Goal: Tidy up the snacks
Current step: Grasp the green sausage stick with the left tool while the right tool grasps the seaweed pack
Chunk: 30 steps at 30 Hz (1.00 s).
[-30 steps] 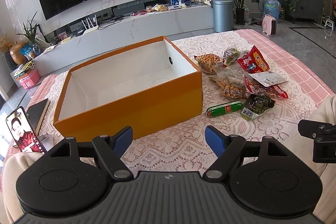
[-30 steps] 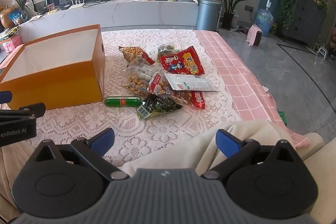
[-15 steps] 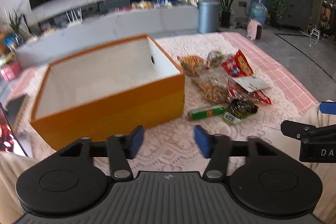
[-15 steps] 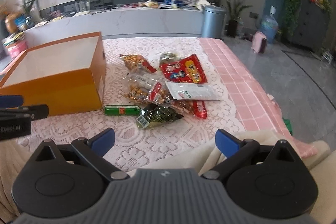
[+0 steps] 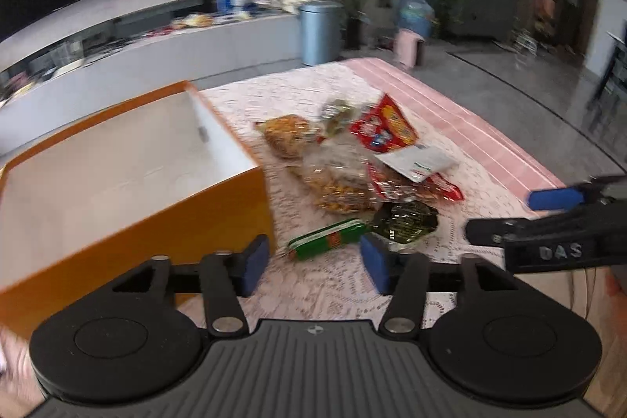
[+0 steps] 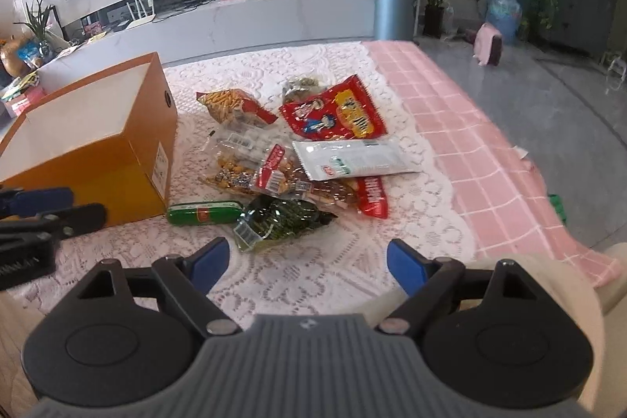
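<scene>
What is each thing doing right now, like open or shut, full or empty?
Orange cardboard box: open on top, nothing seen inside.
Green sausage stick: lying flat on the lace cloth, beside the box.
Dark green snack packet: lying flat, sealed.
Red cartoon snack bag: lying flat, looks unopened.
White flat packet: lying on top of other snacks.
Left gripper: open, holding nothing.
Right gripper: open, holding nothing.

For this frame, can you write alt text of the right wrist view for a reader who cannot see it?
The open right gripper hovers over a lace tablecloth, facing a pile of snack packets. A green sausage stick lies nearest, beside an open orange box on the left.
</scene>
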### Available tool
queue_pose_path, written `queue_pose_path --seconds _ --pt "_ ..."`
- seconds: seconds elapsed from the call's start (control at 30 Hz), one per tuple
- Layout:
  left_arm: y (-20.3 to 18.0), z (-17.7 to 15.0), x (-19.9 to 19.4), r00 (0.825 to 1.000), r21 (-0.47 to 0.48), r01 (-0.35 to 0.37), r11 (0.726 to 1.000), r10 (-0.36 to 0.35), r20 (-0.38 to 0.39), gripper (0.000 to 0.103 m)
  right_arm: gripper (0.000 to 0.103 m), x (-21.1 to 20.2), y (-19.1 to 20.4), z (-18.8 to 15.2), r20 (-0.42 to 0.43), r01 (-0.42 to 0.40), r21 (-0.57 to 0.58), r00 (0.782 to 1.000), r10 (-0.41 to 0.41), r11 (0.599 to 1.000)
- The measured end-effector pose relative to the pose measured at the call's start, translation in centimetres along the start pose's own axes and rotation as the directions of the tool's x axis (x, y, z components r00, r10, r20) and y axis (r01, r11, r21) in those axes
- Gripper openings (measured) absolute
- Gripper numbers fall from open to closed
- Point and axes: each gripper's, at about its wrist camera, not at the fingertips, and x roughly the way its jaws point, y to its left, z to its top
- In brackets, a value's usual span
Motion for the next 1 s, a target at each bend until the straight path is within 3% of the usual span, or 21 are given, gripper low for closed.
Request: queue_pose_path --seconds 0.23,0.37,0.5,0.63,0.8,1.0 --pt "-0.7 1.1 3.4 0.998 0.121 0.004 0.993 0.004 -0.066 0.074 0.084 3.6 -0.8 1.5 -0.074 -0.028 0.101 0.997 0.035 0.995" --pt "-1.7 1.2 5.0 0.996 0.259 0.047 0.965 -0.027 -0.08 0.074 0.084 5.9 -1.2 2.2 -0.111 -0.034 0.166 0.992 0.053 0.986" --pt "-2.3 1.3 6.8 0.996 0.331 0.062 0.942 -0.037 -0.08 0.074 0.084 8.1 -1.7 2.4 -0.158 -0.042 0.211 0.984 0.077 0.976" --pt "-2.6 1.1 8.8 0.996 0.354 0.067 0.933 -0.044 -0.073 0.074 0.084 9.7 -2.3 2.6 -0.183 -0.071 0.283 0.975 0.126 0.957" --pt "-2.1 0.7 11.0 0.989 0.342 0.092 0.935 -0.046 -0.138 0.064 0.084 12.3 -2.9 2.4 -0.221 -0.07 0.372 0.962 0.161 0.926" --pt "-2.4 0.0 12.2 0.987 0.351 0.091 0.932 -0.037 -0.158 0.062 0.086 12.8 -2.6 2.6 -0.184 -0.063 0.38 0.973 0.142 0.923"
